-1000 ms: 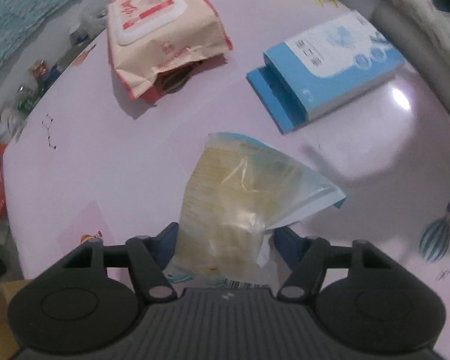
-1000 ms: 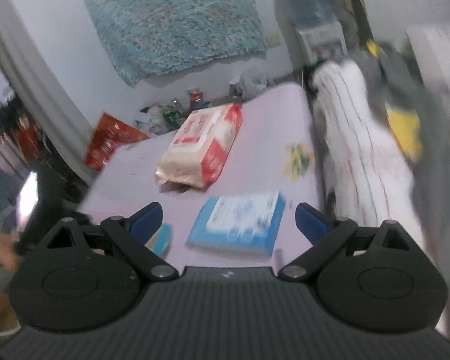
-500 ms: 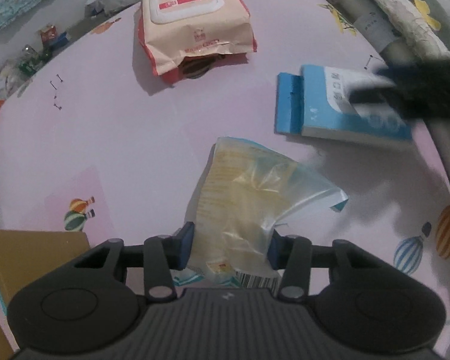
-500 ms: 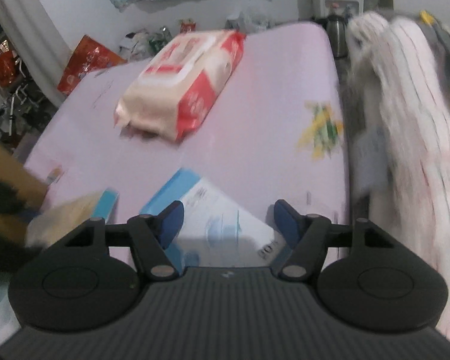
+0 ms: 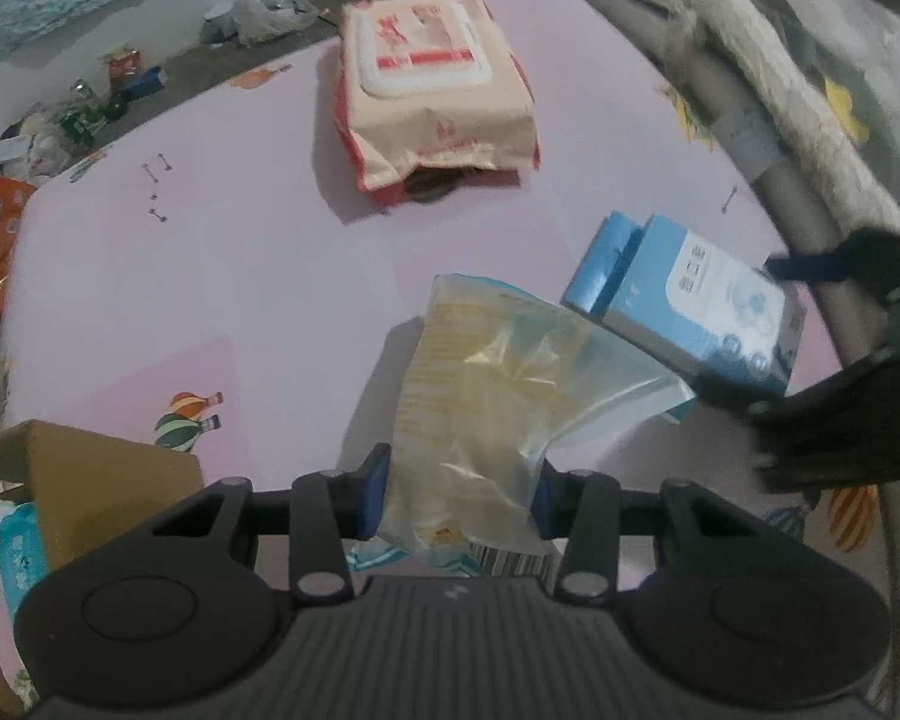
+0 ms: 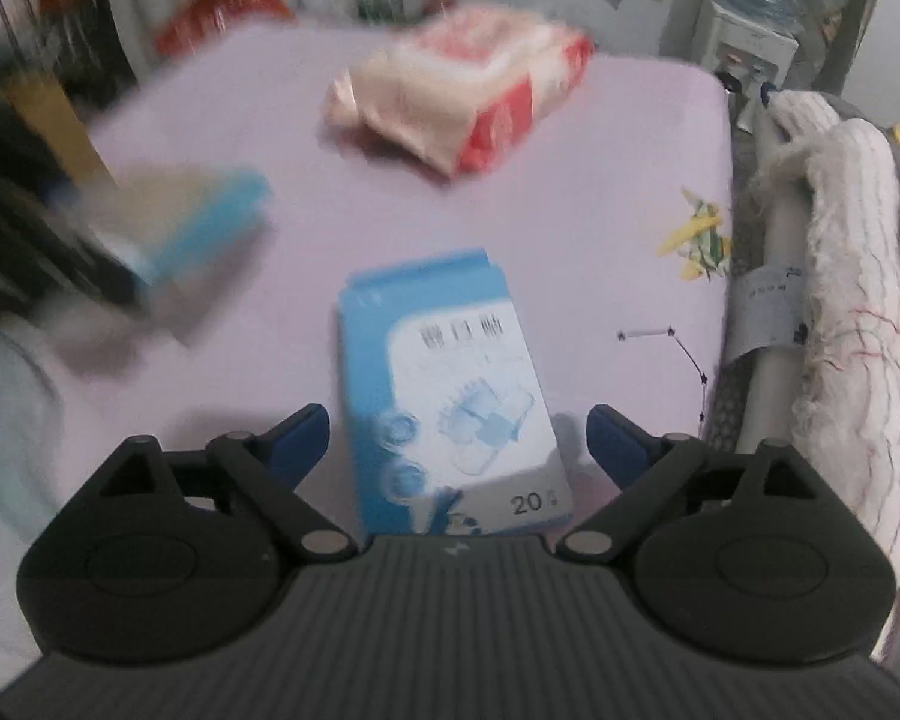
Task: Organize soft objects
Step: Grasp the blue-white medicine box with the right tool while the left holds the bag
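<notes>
My left gripper (image 5: 459, 495) is shut on a clear plastic bag of yellowish pads (image 5: 510, 396) and holds it above the pink table (image 5: 240, 276). My right gripper (image 6: 456, 438) is open, its jaws on either side of a blue and white pack (image 6: 450, 396) that lies on the table. The same pack (image 5: 690, 306) shows at the right of the left wrist view, with the right gripper (image 5: 810, 324) around it. A large red and cream wet-wipe pack (image 5: 432, 90) lies at the far side of the table; it also shows in the right wrist view (image 6: 468, 90).
A cardboard box (image 5: 60, 480) with a blue packet inside stands at the table's near left edge. A rolled white towel on a rail (image 6: 834, 300) runs along the right edge. Bags and clutter (image 5: 60, 114) lie on the floor beyond.
My left gripper has drawn back and lifted with the bag, and the cardboard box has come into view. My right gripper has come down and opened wider around the blue and white pack.
</notes>
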A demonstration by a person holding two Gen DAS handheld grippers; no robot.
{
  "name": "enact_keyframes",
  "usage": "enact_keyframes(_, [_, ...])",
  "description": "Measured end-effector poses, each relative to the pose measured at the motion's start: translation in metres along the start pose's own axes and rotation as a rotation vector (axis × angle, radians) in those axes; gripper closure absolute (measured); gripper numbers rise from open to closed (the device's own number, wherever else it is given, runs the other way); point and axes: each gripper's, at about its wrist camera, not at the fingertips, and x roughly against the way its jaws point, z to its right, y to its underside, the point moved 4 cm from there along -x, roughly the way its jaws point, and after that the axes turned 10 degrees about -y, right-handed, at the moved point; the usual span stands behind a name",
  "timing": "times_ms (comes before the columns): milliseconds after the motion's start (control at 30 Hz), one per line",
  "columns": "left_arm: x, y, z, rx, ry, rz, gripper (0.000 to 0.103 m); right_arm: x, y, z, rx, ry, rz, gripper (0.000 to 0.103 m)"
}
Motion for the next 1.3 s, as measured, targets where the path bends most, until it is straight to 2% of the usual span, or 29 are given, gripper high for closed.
enact_keyframes(33, [0.005,0.000,-0.002,0.010,0.002,0.009,0.058,-0.007,0.003,0.001,0.000,0.030,-0.024,0.017])
enact_keyframes(67, [0.010,0.000,-0.004,0.017,0.007,0.019,0.058,-0.006,0.004,0.001,-0.005,0.046,-0.012,0.025])
enact_keyframes(133, [0.021,0.000,-0.007,0.027,0.016,0.043,0.058,0.003,0.008,0.002,-0.051,0.058,0.001,0.025])
enact_keyframes(267, [0.055,0.003,-0.010,0.046,0.050,0.107,0.059,0.039,0.026,0.010,-0.204,0.020,0.075,0.026])
enact_keyframes(500, [0.132,0.024,-0.026,0.088,0.078,0.249,0.058,0.113,0.066,0.019,-0.420,-0.122,0.233,0.030])
enact_keyframes(533, [0.145,0.030,-0.032,0.097,0.083,0.273,0.058,0.121,0.069,0.018,-0.439,-0.139,0.254,0.065])
enact_keyframes(567, [0.156,0.036,-0.036,0.106,0.086,0.291,0.058,0.132,0.074,0.017,-0.475,-0.175,0.272,0.077])
enact_keyframes(633, [0.179,0.052,-0.051,0.133,0.094,0.332,0.058,0.144,0.082,0.020,-0.564,-0.231,0.290,0.081])
enact_keyframes(667, [0.188,0.061,-0.059,0.146,0.093,0.347,0.058,0.148,0.084,0.019,-0.568,-0.237,0.299,0.082])
enact_keyframes(767, [0.208,0.088,-0.078,0.173,0.070,0.370,0.058,0.152,0.092,0.007,-0.503,-0.148,0.278,0.080])
enact_keyframes(933, [0.220,0.134,-0.108,0.229,0.043,0.373,0.058,0.133,0.109,-0.018,-0.487,-0.201,0.199,0.080])
enact_keyframes(1000, [0.224,0.154,-0.122,0.265,0.045,0.381,0.058,0.129,0.111,-0.030,-0.458,-0.191,0.189,0.077])
enact_keyframes(1033, [0.225,0.164,-0.129,0.278,0.042,0.386,0.058,0.128,0.110,-0.035,-0.437,-0.175,0.185,0.066])
enact_keyframes(1067, [0.226,0.174,-0.136,0.295,0.035,0.390,0.058,0.128,0.110,-0.039,-0.413,-0.143,0.181,0.049])
enact_keyframes(1100, [0.226,0.183,-0.143,0.308,0.029,0.392,0.058,0.126,0.108,-0.043,-0.384,-0.094,0.181,0.039])
enact_keyframes(1133, [0.225,0.193,-0.149,0.323,0.023,0.390,0.058,0.124,0.104,-0.044,-0.354,-0.056,0.186,0.023])
enact_keyframes(1167, [0.223,0.201,-0.156,0.336,0.019,0.387,0.058,0.121,0.100,-0.048,-0.309,-0.008,0.190,0.016])
enact_keyframes(1300, [0.211,0.233,-0.182,0.405,0.004,0.361,0.058,0.096,0.087,-0.056,-0.187,0.117,0.136,0.014])
